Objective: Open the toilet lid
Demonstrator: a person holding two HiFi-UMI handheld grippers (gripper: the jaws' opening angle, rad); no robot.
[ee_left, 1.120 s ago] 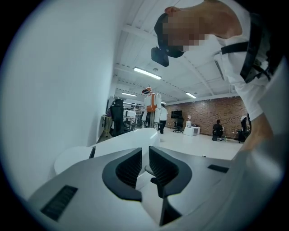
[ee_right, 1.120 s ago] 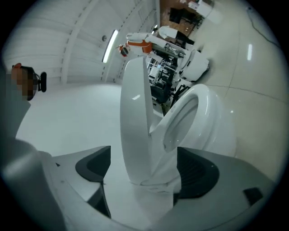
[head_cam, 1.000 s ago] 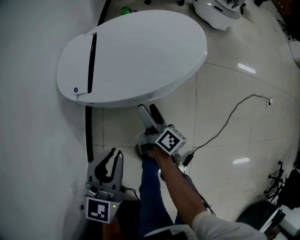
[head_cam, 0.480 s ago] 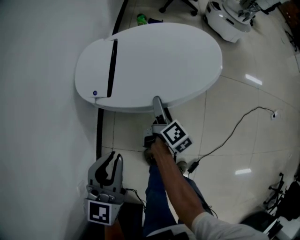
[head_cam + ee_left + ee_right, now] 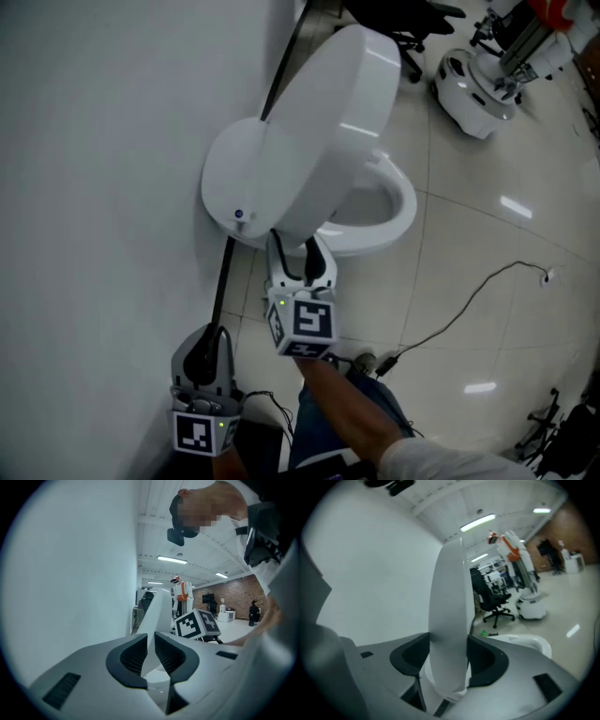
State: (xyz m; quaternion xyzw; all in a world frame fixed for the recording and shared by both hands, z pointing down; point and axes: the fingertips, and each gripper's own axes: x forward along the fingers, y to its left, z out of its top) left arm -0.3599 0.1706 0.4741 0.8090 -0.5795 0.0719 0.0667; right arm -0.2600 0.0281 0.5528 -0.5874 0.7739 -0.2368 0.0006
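Note:
The white toilet lid (image 5: 328, 131) stands raised on a slant, its top leaning toward the wall, and the bowl rim (image 5: 398, 211) shows under it. My right gripper (image 5: 298, 267) is shut on the lid's near edge. In the right gripper view the lid (image 5: 450, 620) runs upright between the two pads of the right gripper (image 5: 449, 646), whose jaws have just been closing onto it. My left gripper (image 5: 208, 342) hangs beside the wall, apart from the toilet. In its own view the left gripper (image 5: 151, 641) has its jaws a thin slit apart, holding nothing.
The white wall (image 5: 94, 187) fills the left side, with a black pipe (image 5: 223, 272) running down it behind the toilet. A thin cable (image 5: 469, 291) lies across the floor tiles at right. A white robot base (image 5: 478, 89) and an office chair (image 5: 412, 23) stand farther back.
The lid has swung up from flat to steeply raised, uncovering the bowl. My right gripper rolled and rose with the lid edge between its jaws. The left gripper rose a little along the wall.

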